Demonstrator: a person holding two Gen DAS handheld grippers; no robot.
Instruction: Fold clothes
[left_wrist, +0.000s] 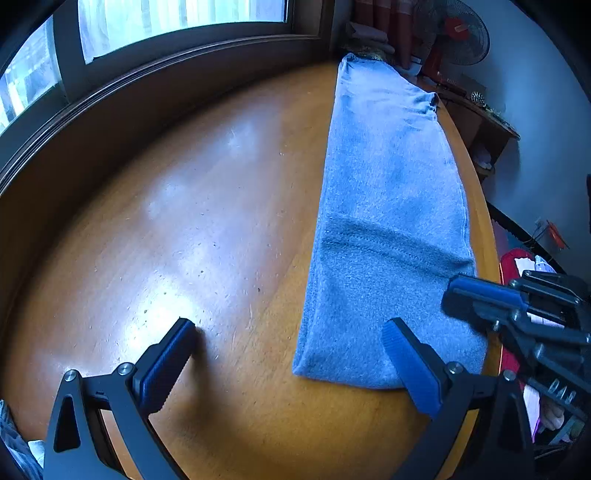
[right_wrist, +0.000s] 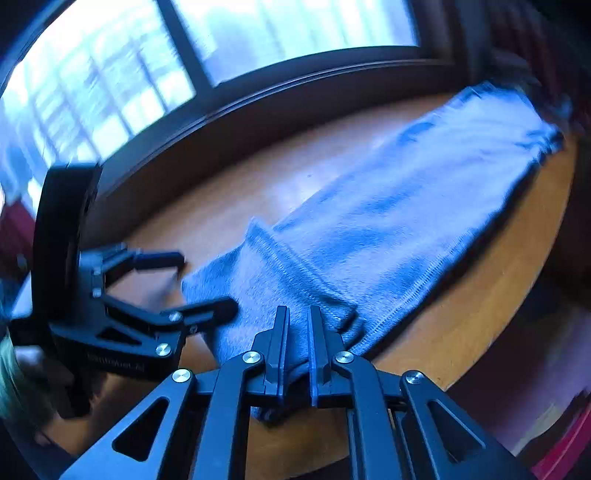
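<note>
Two views, one blue garment (left_wrist: 388, 221), lying as a long folded strip on the wooden table (left_wrist: 184, 221) below the window (left_wrist: 166, 22). From my left tongs (left_wrist: 288, 354), spread wide and empty, its near end sits at their right finger. From my right tongs (right_wrist: 299, 332), nearly closed, the near corner is pinched. Soft and light, I judge; corners grip best.

A glossy wooden tabletop (left_wrist: 207, 221) is carrying one long folded blue garment (left_wrist: 391, 206), lying flat along its right edge.
</note>
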